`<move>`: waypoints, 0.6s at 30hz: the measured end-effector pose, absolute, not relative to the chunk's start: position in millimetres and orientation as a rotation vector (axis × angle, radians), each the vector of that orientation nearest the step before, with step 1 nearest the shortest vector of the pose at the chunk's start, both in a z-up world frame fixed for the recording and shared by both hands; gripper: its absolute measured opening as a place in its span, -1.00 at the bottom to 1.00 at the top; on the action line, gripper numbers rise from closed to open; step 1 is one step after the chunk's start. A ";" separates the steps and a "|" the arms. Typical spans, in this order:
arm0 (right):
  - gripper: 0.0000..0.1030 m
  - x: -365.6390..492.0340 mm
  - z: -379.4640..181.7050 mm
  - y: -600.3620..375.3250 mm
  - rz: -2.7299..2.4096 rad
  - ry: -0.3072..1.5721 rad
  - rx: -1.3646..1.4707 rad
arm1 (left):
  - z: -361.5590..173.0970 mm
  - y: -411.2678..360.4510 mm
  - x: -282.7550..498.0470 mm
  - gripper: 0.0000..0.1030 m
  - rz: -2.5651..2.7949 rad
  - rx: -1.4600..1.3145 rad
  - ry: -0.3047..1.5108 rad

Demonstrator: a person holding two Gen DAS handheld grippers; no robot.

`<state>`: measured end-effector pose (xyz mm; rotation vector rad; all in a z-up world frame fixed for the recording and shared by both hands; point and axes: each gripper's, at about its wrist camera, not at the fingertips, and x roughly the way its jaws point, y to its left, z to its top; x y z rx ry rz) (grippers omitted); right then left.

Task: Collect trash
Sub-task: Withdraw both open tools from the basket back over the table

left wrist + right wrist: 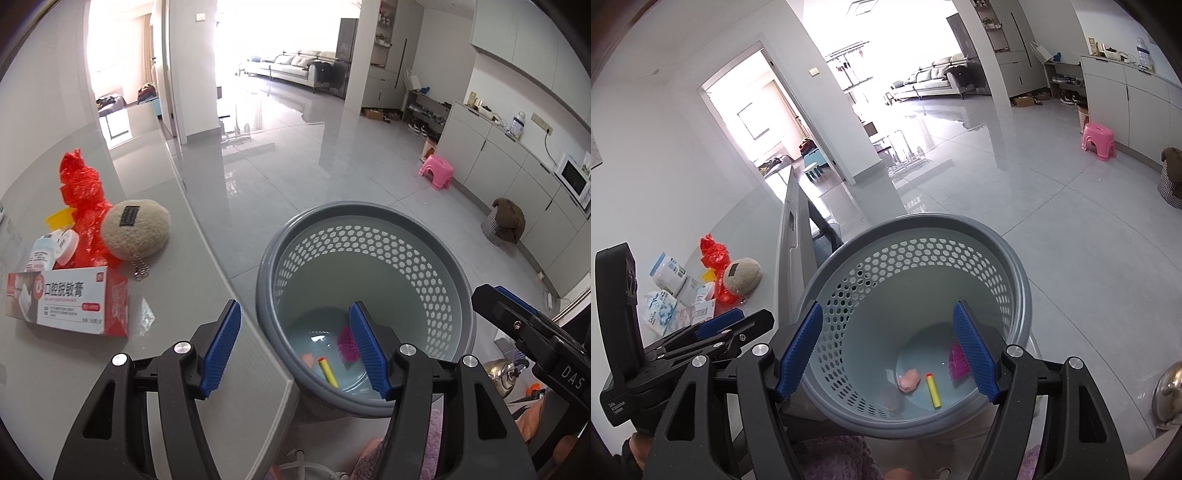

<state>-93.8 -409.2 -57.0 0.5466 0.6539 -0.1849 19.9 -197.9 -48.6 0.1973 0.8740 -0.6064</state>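
Both grippers, left (pixel 293 345) and right (pixel 888 350), wide open, empty, above bin (pixel 1012 266). Remaining trash (pixel 74 302) on table (pixel 177 280), left of, nearer, left gripper.

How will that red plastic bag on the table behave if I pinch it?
The red bag looks like thin crinkled film, so probably floppy and very light. It stands bunched against the plush ball and box, so lifting it may drag or nudge them.
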 end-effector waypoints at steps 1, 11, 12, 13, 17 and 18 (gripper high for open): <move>0.38 -92.7 -56.8 -406.3 -0.176 0.653 0.545 | -48.1 -194.8 19.5 0.20 -0.600 0.194 0.872; 0.49 -74.6 -53.8 -381.4 -0.078 0.652 0.521 | -56.8 -159.3 26.1 0.21 -0.517 0.154 0.882; 0.49 -73.1 -53.9 -379.9 -0.074 0.654 0.520 | -57.8 -156.0 28.6 0.21 -0.506 0.152 0.881; 0.49 -70.5 -54.5 -378.3 -0.069 0.659 0.520 | -58.9 -153.6 30.8 0.21 -0.496 0.151 0.880; 0.49 -60.7 -56.6 -372.5 -0.050 0.684 0.512 | -60.7 -147.5 44.2 0.21 -0.465 0.139 0.872; 0.50 -57.5 -56.8 -370.0 -0.045 0.691 0.505 | -61.6 -147.3 47.6 0.21 -0.460 0.136 0.872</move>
